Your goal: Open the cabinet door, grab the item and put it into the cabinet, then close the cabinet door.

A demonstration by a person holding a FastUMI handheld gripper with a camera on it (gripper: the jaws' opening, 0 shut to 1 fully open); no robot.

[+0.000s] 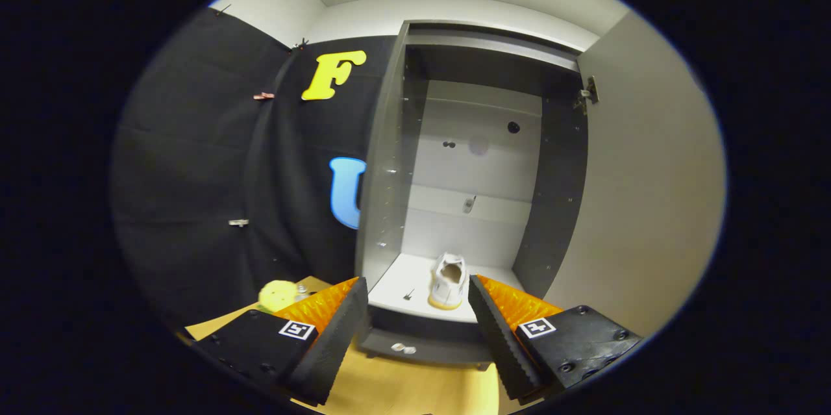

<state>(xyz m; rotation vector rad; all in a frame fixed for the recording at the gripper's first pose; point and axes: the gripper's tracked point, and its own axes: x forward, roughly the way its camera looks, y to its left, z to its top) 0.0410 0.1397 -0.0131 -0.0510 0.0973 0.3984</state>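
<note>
One shoe [449, 280] in cabinet [383, 162], tongs [419, 301] parted

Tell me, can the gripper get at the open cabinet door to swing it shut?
Probably yes: the gripper is open and holding nothing, and the cabinet door stands wide open beside its right finger, with nothing between them.

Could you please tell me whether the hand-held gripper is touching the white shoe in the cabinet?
Apart. In the gripper view the hand-held gripper is open and empty, and the white shoe stands on the cabinet floor beyond the fingertips, with bare shelf between them.
</note>
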